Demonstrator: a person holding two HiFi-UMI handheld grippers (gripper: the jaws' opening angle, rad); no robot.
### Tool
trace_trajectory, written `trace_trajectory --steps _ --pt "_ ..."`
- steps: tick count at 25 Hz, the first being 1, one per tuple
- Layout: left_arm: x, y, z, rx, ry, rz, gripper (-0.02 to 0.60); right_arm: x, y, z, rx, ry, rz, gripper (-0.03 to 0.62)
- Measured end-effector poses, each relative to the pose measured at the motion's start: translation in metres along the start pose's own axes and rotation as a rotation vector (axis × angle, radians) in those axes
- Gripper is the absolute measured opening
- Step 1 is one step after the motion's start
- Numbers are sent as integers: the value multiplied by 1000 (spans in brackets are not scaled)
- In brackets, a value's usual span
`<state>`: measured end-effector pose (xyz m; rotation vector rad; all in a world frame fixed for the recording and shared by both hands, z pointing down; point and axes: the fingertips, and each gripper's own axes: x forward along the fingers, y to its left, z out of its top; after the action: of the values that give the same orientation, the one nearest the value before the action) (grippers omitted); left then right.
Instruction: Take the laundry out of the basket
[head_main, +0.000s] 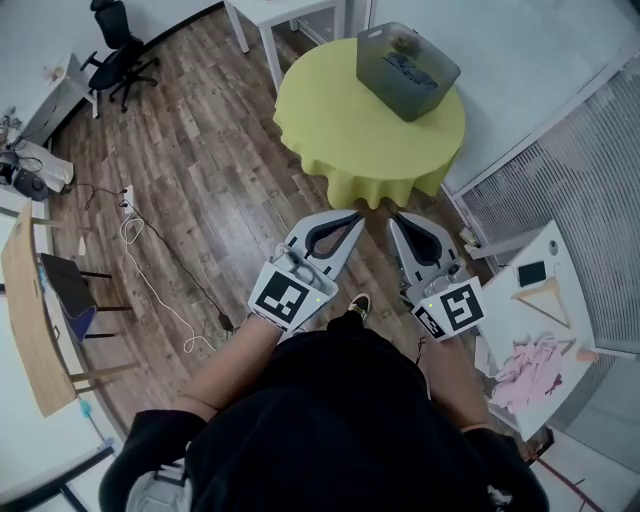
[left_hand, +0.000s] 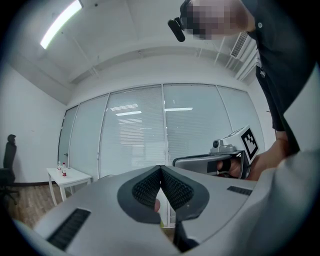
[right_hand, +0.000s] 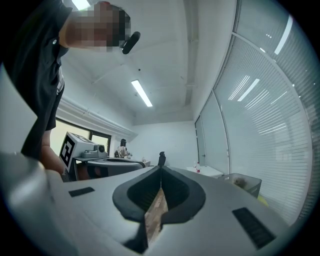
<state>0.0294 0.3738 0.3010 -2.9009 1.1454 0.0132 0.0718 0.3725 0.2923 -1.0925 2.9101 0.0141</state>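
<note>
The grey see-through basket (head_main: 408, 70) stands on the round table with the yellow-green cloth (head_main: 340, 130), and dark laundry (head_main: 412, 68) lies inside it. Both grippers are held side by side in front of the person, short of the table's near edge. My left gripper (head_main: 357, 214) is shut, its tips touching, with nothing in it. My right gripper (head_main: 393, 216) is shut and empty too. In the left gripper view the jaws meet at the tip of the left gripper (left_hand: 161, 168). The right gripper view shows the right gripper (right_hand: 161, 168) closed, with the basket (right_hand: 244, 184) low at the right.
A white side table (head_main: 545, 330) at the right holds a pink cloth (head_main: 528, 368), a wooden hanger (head_main: 545, 295) and a dark phone (head_main: 532, 273). A white table (head_main: 285, 15) stands behind the round one. An office chair (head_main: 118, 50), a wooden desk (head_main: 30, 310) and a floor cable (head_main: 160, 290) are at the left.
</note>
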Motion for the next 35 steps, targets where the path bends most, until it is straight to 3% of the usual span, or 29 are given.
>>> trace_trajectory --steps 9,21,35 --pt "62 0 1 5 15 47 6 -3 -65 -1 16 -3 41 25" --pt "108 10 -1 8 23 77 6 2 -107 -1 17 -9 62 25" --pt "174 97 -15 -9 2 -10 6 85 -171 -15 -1 46 21 25"
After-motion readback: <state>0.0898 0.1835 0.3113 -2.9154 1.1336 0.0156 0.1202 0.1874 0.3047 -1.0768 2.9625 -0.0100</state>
